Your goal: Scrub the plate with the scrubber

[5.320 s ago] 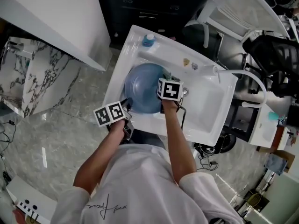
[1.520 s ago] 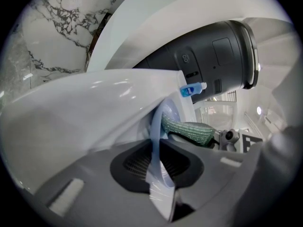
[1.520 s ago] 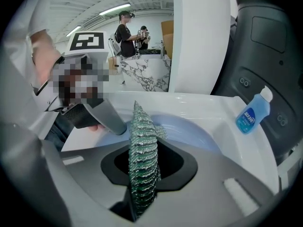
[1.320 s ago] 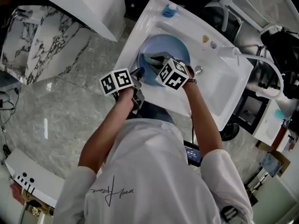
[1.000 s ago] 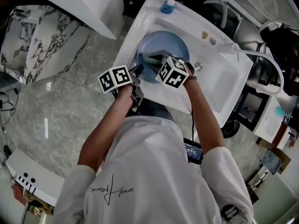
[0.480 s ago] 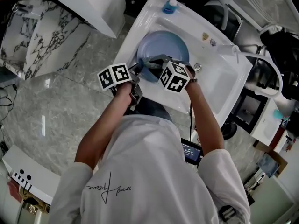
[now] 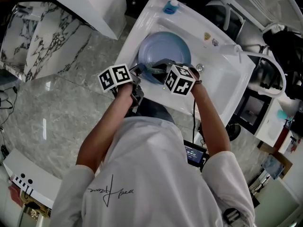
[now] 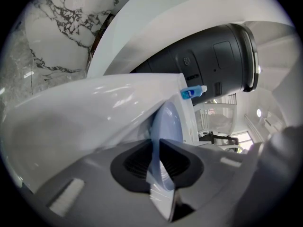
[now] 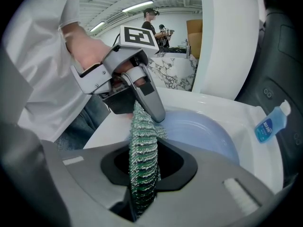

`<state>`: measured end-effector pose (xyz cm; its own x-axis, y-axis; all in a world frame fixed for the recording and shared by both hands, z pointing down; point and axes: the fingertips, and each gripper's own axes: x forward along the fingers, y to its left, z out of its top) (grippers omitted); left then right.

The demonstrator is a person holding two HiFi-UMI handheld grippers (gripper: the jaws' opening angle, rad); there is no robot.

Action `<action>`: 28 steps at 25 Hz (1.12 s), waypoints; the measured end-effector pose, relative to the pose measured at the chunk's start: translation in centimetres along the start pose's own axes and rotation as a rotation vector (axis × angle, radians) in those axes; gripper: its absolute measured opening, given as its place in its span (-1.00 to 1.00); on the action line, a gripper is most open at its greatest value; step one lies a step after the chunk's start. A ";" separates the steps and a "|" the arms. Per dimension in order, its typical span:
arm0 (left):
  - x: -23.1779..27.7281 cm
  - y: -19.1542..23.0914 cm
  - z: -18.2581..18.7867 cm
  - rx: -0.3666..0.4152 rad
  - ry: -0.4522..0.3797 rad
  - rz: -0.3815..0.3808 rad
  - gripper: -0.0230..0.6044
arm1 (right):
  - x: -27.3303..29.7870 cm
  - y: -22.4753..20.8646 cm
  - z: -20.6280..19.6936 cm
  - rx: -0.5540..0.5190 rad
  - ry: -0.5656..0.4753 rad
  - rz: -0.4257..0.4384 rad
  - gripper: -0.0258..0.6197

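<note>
Grips the near rim of the blue plate in the left gripper, inside the white sink; pinches the green scrubber in the right gripper, close beside the left jaws

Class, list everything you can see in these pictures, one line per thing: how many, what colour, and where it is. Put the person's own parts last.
plate: one, pale blue, in the sink basin, tilted on edge
scrubber: one, green and white, against the plate's near rim
sink: one, white, in front of the person
bottle: one, blue with a white cap, on the sink's far corner
counter: one, white marble with dark veins, left of the sink
left gripper: one, grey, shut on the plate's rim
right gripper: one, grey, shut on the scrubber
shirt: one, white, on the person
</note>
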<state>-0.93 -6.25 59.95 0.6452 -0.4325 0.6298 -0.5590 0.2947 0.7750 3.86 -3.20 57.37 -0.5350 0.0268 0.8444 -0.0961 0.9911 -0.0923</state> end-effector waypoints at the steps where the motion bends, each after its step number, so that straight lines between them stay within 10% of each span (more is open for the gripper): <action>1: 0.0 0.0 0.0 0.000 0.000 0.000 -0.60 | -0.1 0.2 0.0 0.004 -0.002 0.008 -0.73; 28: -0.1 0.2 0.1 -0.010 0.001 0.000 -0.60 | -2.8 3.7 -1.2 0.252 -0.052 0.202 -0.73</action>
<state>-1.16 -6.26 59.99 0.6460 -0.4315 0.6297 -0.5536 0.3032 0.7757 6.03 0.53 55.33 -0.6064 0.2067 0.7678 -0.1846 0.9027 -0.3888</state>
